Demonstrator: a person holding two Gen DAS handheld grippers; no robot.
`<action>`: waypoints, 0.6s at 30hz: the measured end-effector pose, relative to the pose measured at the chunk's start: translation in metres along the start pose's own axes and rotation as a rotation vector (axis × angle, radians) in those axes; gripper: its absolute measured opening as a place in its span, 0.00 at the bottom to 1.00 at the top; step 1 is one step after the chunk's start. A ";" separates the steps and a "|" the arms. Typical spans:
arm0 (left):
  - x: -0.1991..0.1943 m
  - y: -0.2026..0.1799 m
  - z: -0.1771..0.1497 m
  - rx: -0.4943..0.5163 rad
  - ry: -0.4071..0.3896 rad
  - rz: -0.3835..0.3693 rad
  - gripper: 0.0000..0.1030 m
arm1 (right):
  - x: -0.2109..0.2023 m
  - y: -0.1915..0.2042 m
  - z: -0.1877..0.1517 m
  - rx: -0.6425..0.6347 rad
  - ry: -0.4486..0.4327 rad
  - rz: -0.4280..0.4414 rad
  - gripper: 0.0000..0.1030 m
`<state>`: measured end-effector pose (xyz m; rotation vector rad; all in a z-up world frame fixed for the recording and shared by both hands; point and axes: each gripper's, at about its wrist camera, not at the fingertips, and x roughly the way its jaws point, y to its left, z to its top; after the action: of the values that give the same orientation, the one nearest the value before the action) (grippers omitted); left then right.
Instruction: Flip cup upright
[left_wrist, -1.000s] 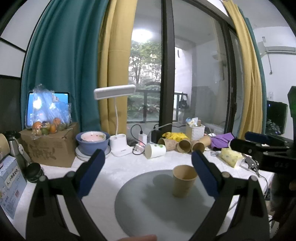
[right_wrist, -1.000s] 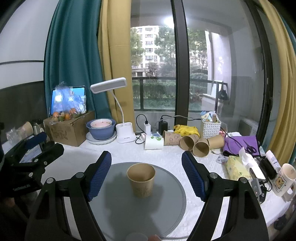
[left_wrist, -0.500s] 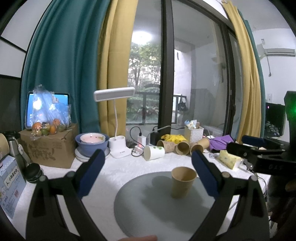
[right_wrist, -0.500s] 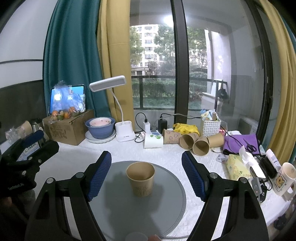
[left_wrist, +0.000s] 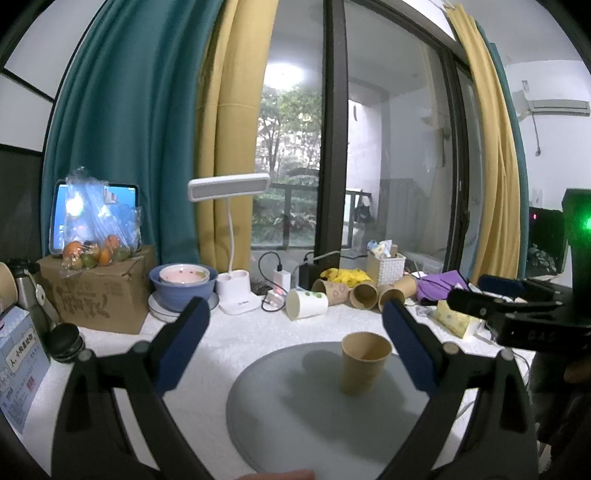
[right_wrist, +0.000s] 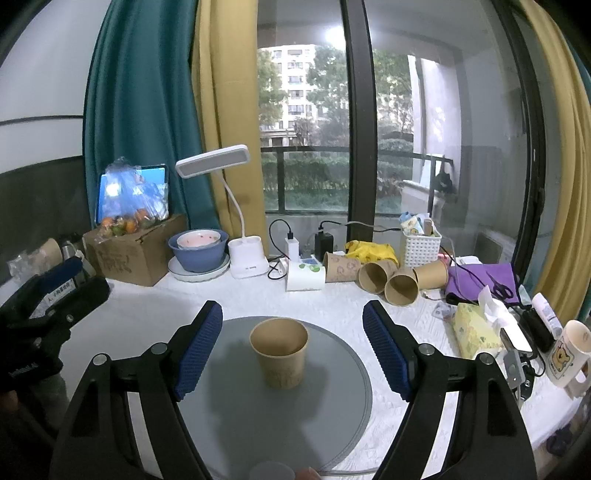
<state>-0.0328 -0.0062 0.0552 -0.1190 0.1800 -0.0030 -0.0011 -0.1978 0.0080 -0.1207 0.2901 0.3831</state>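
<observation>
The worktop is covered by a white textured cloth and runs the width of both views, with a window and teal and yellow curtains at its far side. A round grey mat lies on the near middle of the worktop. At far left a cardboard box carries a clear bag of fruit. Just right of the box, a blue bowl sits on a white plate, with a pink bowl nested inside it. A white desk lamp stands beside the bowl, its head tilted out to the left. At far centre, a white cup and several brown paper cups lie on their sides in a row. A white basket stands behind them. Near the right edge are a yellow tissue pack and a bear-printed mug.

The left tongs stand wide open and hold nothing, raised over the near left part of the mat. The right tongs are likewise spread wide and empty, their blue pads apart from the cup on either side.

The cup, brown paper, stands upright with its mouth up on the mat, a little far of the mat's centre. In the left wrist view it sits toward the right part of the mat, close beside the right-hand pad but not touching it.
</observation>
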 end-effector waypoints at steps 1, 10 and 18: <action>0.000 0.000 -0.001 0.000 -0.002 -0.001 0.93 | 0.001 0.000 0.000 0.001 0.002 0.001 0.79; -0.002 -0.002 -0.003 -0.002 0.000 -0.003 0.93 | 0.003 0.000 0.000 0.003 0.008 0.001 0.79; -0.002 -0.002 -0.003 -0.003 -0.001 -0.002 0.93 | 0.003 -0.001 -0.001 0.004 0.011 0.000 0.79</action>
<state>-0.0348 -0.0083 0.0531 -0.1219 0.1792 -0.0051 0.0017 -0.1973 0.0059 -0.1193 0.3016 0.3825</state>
